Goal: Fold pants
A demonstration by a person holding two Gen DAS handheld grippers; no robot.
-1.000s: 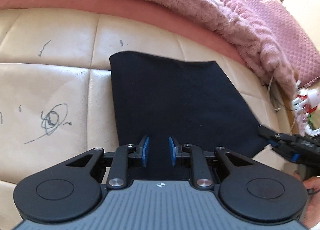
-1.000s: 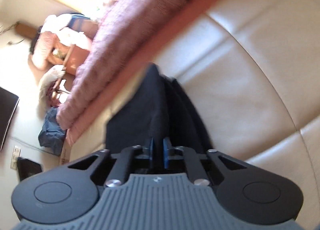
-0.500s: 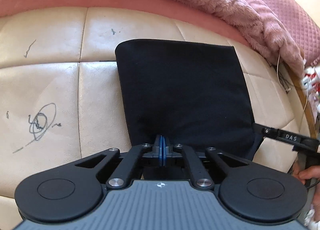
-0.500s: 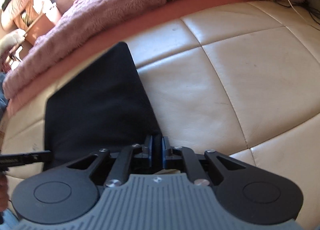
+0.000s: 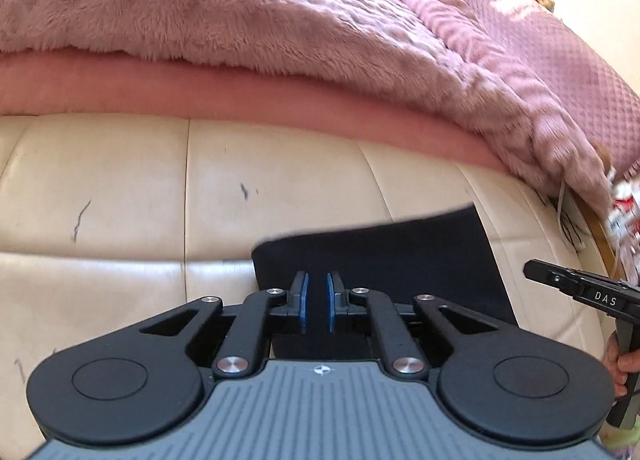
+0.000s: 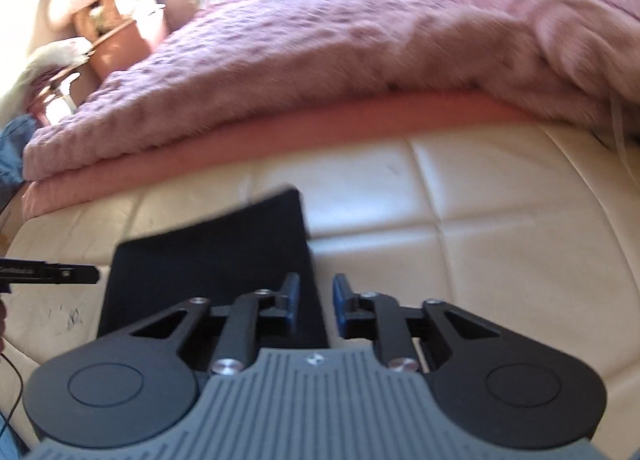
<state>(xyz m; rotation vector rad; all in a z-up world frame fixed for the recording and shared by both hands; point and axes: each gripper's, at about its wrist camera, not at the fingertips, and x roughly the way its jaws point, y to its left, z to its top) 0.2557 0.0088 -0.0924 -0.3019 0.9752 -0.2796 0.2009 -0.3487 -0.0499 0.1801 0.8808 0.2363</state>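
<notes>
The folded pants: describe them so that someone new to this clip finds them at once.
Start at the cream leather cushion below the fluffy pink blanket. On it, just ahead of both open tools, lies a flat, dark rectangle: the pants. They are the only dark cloth on the pale leather.

Cream quilted surface bears black pants, pink blanket.
</notes>
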